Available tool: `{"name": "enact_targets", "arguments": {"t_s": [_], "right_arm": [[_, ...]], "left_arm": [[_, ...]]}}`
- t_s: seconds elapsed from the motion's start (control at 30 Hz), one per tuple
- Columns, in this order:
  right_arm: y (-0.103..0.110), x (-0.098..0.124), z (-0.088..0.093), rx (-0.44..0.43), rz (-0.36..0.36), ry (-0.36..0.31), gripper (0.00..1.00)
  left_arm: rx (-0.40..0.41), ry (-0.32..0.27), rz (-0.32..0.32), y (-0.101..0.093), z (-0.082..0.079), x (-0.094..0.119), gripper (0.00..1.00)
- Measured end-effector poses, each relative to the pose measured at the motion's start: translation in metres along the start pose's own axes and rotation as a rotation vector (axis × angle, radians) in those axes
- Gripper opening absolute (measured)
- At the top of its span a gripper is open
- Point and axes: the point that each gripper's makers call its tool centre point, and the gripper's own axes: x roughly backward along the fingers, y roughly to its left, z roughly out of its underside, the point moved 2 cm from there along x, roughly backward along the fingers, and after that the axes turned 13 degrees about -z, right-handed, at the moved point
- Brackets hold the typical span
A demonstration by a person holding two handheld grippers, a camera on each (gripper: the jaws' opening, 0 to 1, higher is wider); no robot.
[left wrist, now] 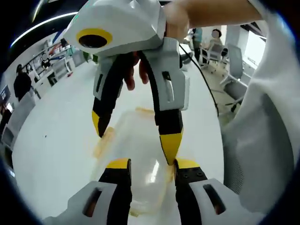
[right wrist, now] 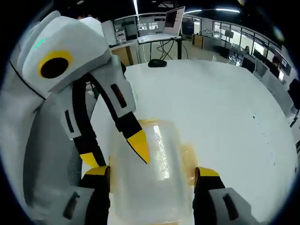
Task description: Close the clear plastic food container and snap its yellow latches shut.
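The clear plastic container [left wrist: 140, 140] lies on the white table [left wrist: 56, 140] with its lid resting on top. Pale yellow latches [left wrist: 104, 140] show along its edges. My left gripper [left wrist: 153, 165] is open, its jaws standing around the container's near end. The right gripper [left wrist: 135, 136] reaches down from above, open, with one yellow fingertip [left wrist: 171, 147] at each long side. From the right gripper view, the container [right wrist: 159, 187] lies between my right gripper's [right wrist: 151, 172] spread jaws, a yellow latch [right wrist: 187, 157] at its right edge. The left gripper's fingertip [right wrist: 139, 145] rests over the lid.
A person's white sleeve [left wrist: 262, 117] borders the table on the right. Office chairs [left wrist: 234, 61] and people stand beyond the table's far edge. A small black object [right wrist: 159, 62] lies at the table's back, with a laptop [right wrist: 173, 18] on a desk behind.
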Motion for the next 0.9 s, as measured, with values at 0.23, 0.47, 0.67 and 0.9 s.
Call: {"name": "enact_targets", "arguments": {"t_s": [0.23, 0.47, 0.67, 0.9], "right_arm": [[-0.003, -0.001, 0.009, 0.031, -0.02, 0.081, 0.72], [-0.004, 0.003, 0.004, 0.053, -0.026, 0.091, 0.68], [-0.004, 0.0, -0.001, 0.114, -0.031, 0.142, 0.66], [-0.005, -0.003, -0.005, 0.146, -0.033, 0.173, 0.64]], "left_arm": [[-0.012, -0.005, 0.0, 0.0, 0.0, 0.0, 0.34], [-0.066, -0.003, 0.007, -0.006, 0.002, 0.0, 0.4], [-0.178, -0.012, 0.03, -0.011, 0.002, -0.003, 0.46], [-0.346, -0.009, 0.018, -0.009, 0.003, -0.007, 0.46]]}}
